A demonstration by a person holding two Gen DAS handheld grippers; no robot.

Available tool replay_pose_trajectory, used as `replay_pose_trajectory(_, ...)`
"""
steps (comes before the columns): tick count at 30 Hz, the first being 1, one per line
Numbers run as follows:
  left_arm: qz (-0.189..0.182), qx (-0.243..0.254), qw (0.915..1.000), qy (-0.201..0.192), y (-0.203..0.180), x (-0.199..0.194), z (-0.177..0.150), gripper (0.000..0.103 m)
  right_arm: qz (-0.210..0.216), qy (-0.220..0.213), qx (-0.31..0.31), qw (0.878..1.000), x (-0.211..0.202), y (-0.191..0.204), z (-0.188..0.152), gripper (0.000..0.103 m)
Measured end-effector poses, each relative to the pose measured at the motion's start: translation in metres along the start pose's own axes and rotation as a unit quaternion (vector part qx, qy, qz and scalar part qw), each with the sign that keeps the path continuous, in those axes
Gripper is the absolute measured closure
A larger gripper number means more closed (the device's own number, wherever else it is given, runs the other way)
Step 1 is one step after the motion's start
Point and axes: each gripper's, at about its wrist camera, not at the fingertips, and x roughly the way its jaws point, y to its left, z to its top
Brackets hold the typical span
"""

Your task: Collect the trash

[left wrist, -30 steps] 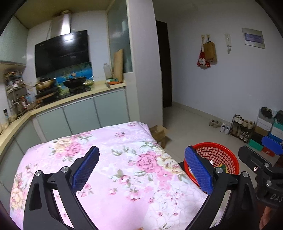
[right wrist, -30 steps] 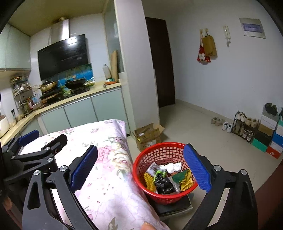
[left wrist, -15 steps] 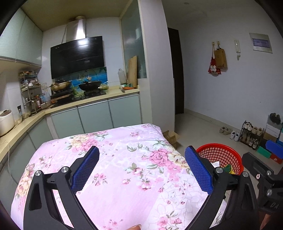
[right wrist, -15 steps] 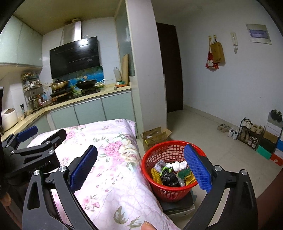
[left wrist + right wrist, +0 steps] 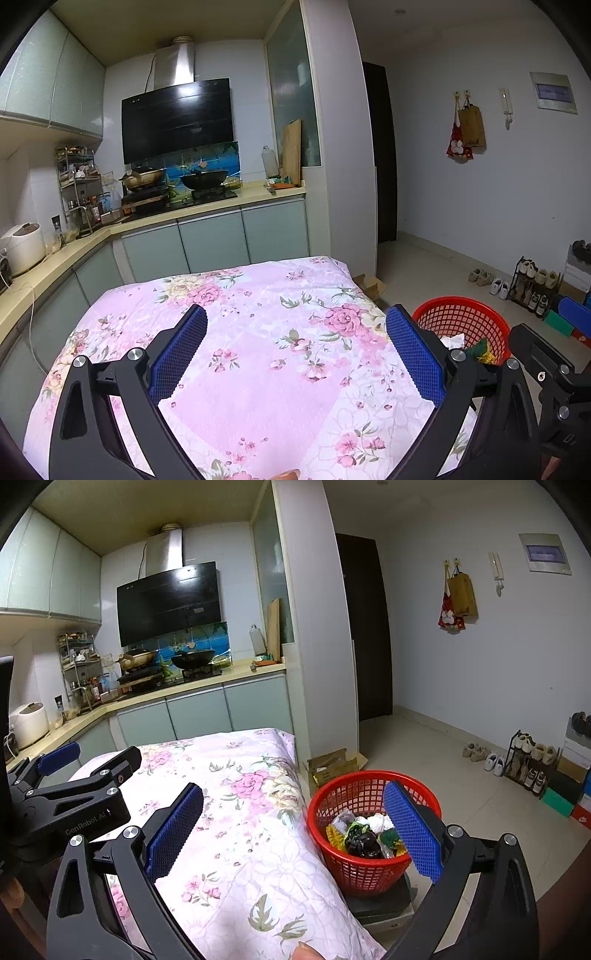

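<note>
Two grippers level over floral cloth [image 5: 258, 369], jaws spread empty, red basket [image 5: 369, 871] beside

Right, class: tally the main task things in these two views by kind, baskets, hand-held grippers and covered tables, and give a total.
Red basket: 1
Hand-held grippers: 2, left, right
Floral-covered table: 1
Total: 4

You are facing a table [image 5: 258, 369]; a basket [image 5: 369, 871] is standing on the floor just right of it, trash [image 5: 364, 836] is lying inside, and the kitchen counter [image 5: 207, 210] is running behind.
</note>
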Motion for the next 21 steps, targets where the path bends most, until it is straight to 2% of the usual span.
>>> replay_pose_trajectory(21,-0.003,0.005,0.9999,0.011,-0.007,0.000,-0.004,0.009,-0.004,0.010,0.016,1.000,-0.002,-0.012,-0.004,0.008)
